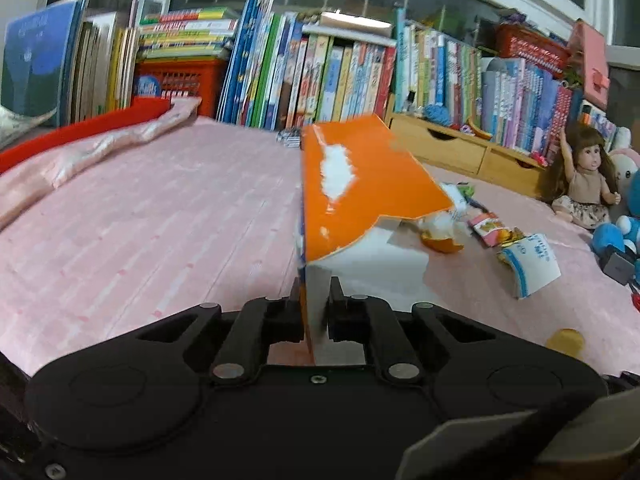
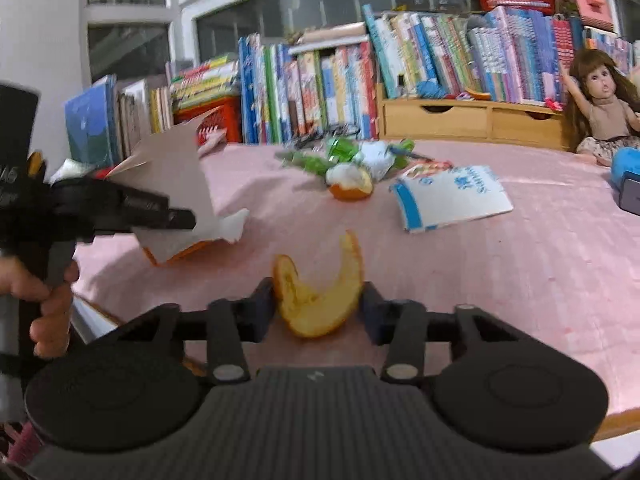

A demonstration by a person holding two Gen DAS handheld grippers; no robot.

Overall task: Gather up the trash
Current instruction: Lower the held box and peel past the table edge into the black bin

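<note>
Orange carton [image 1: 360, 184] lengthwise, seemingly away

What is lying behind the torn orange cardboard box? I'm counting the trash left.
Behind the torn orange cardboard box lie a piece of orange peel, crumpled green wrappers and a white-and-blue paper packet. Anything directly beneath the box is hidden.

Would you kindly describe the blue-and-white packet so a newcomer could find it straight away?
Start at the pink tabletop before the row of books. Right of the litter pile with the half orange peel lies the blue-and-white packet. It is the only flat white wrapper with blue bands and blue lettering.
</note>
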